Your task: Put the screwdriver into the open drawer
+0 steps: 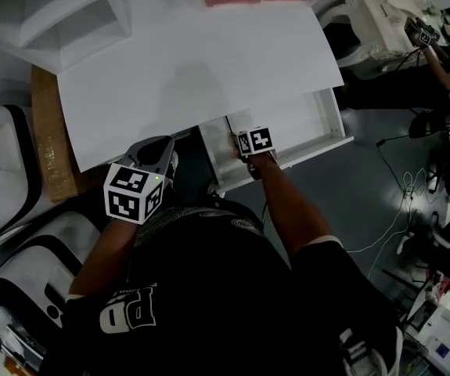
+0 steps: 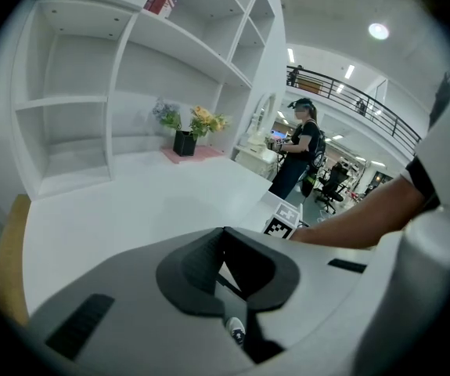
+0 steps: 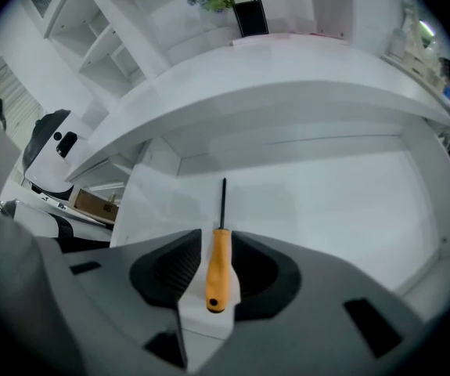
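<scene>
The right gripper (image 3: 216,245) is hanging open at lower centre of the frame; the screwdriver (image 3: 218,271) is lying loose between its jaws in the open drawer (image 3: 326,202), shaft pointing up-frame

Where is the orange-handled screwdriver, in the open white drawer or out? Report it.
In. The orange-handled screwdriver lies on the floor of the open white drawer, between the right gripper's parted jaws; neither pad presses it.

Desktop (image 1: 193,61) overhangs the drawer's (image 1: 295,128) back; its front lies open.
</scene>
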{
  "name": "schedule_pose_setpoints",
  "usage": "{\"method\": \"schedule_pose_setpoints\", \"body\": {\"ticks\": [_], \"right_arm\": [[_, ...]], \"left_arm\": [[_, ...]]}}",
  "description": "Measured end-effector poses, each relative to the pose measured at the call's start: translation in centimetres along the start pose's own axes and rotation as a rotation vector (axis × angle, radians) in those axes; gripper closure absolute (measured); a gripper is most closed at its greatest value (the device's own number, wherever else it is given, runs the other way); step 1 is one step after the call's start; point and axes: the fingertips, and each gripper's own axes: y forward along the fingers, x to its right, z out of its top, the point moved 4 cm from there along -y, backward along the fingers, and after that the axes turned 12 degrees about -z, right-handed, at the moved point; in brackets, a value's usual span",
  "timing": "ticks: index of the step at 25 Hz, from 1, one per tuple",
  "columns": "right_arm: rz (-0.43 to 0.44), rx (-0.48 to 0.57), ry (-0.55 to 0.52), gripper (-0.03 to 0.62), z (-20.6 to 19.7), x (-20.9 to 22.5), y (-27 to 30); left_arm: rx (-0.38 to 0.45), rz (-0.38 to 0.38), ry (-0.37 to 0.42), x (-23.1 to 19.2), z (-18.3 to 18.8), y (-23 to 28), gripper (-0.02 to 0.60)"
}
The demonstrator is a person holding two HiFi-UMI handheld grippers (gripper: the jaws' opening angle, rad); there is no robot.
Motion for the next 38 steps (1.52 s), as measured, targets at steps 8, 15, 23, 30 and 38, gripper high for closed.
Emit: {"method": "schedule_pose_setpoints", "body": {"ticks": [8, 15, 23, 30, 38], "right_arm": [[0.041, 0.119, -0.007, 0.467, -0.3, -0.3, -4.4], [0.084, 0.215, -0.011, 0.48, -1.6, -0.5, -8.8], [0.142, 0.364, -0.018, 0.58, -4.1, -1.6, -15.2], [0.197, 0.533, -0.015, 0.585, -5.2, -3.4, -22.0], [0.25, 0.721, 0.106, 0.585, -5.6, -5.7, -29.6]], "left_arm": [[0.042, 0.009, 0.028, 3.3, 0.2, 0.1, 0.571], [0.088, 0.027, 0.045, 6.9, 0.0, 0.0, 0.571], [0.138, 0.052, 0.018, 10.8, -2.1, -1.2, 0.571], [0.171, 0.039, 0.045, 12.2, -1.5, -2.7, 0.571], [0.178, -0.055, 0.132, 12.8, 0.7, -3.5, 0.571]]}}
